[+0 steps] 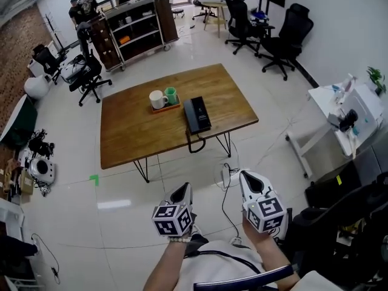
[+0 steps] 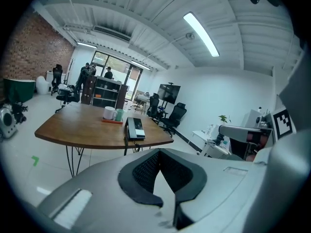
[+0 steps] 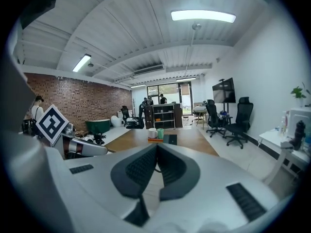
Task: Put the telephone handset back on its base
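Observation:
A black telephone (image 1: pixel 197 114) lies on the wooden table (image 1: pixel 133 132), near its front edge, with its cord (image 1: pixel 195 144) looping down below the edge. It also shows far off in the left gripper view as the telephone (image 2: pixel 135 128) and in the right gripper view as the telephone (image 3: pixel 170 139). I cannot tell how the handset sits on the base. My left gripper (image 1: pixel 183 193) and right gripper (image 1: pixel 250 179) hang over the floor well short of the table. Both are shut with nothing between the jaws, as the left gripper (image 2: pixel 159 152) and right gripper (image 3: pixel 156 147) show in their own views.
An orange tray (image 1: pixel 165 107) with a white mug (image 1: pixel 157 99) and a green cup (image 1: pixel 171 95) stands left of the phone. A power strip (image 1: pixel 225 176) with cables lies on the floor under the table's front. Office chairs (image 1: pixel 284 38), a shelf cart (image 1: pixel 136 29) and a white desk (image 1: pixel 339 117) ring the room.

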`<state>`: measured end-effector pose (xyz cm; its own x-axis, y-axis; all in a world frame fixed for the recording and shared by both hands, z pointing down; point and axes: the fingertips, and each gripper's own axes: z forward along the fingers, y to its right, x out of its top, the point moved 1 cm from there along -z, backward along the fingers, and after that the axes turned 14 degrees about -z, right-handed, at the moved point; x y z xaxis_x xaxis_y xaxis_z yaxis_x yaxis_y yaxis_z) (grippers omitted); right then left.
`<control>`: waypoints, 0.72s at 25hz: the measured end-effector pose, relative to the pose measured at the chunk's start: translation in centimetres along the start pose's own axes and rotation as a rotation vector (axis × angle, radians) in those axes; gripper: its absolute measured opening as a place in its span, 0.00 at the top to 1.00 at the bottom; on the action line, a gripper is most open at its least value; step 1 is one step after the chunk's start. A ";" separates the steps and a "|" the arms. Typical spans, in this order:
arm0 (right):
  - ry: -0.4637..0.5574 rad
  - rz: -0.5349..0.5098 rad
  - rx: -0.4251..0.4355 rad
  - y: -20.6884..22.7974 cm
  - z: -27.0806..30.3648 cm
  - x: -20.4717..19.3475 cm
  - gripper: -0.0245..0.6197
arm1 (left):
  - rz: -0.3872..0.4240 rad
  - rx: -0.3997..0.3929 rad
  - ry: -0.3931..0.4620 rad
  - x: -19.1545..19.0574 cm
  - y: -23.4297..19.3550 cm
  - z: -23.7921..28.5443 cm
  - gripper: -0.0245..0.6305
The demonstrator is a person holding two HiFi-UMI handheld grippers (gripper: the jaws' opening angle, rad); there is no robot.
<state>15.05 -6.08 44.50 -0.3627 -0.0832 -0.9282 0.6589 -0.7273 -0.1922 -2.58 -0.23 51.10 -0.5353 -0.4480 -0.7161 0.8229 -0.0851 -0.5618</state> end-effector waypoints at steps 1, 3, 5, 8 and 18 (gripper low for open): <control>-0.004 0.003 0.010 0.1 -0.7 -0.5 0.95 | -0.003 0.003 0.002 -0.5 0.7 -0.1 0.96; -0.015 0.007 0.026 0.3 -2.0 -1.7 0.95 | -0.007 0.006 0.002 -1.8 2.1 -0.4 0.96; -0.025 0.004 0.042 0.3 -3.0 -2.7 0.95 | -0.012 0.010 0.005 -2.9 3.1 -0.8 0.96; -0.034 -0.008 0.068 0.3 -3.6 -3.5 0.95 | -0.034 0.026 0.014 -4.1 3.7 -1.4 0.96; -0.023 -0.039 0.128 -0.5 -4.8 -3.4 0.95 | -0.055 0.068 0.039 -6.0 4.8 -3.5 0.96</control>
<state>19.14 -2.19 46.27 -0.4028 -0.0676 -0.9128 0.5551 -0.8110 -0.1849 3.92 5.14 51.25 -0.5855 -0.4062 -0.7015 0.8026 -0.1692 -0.5720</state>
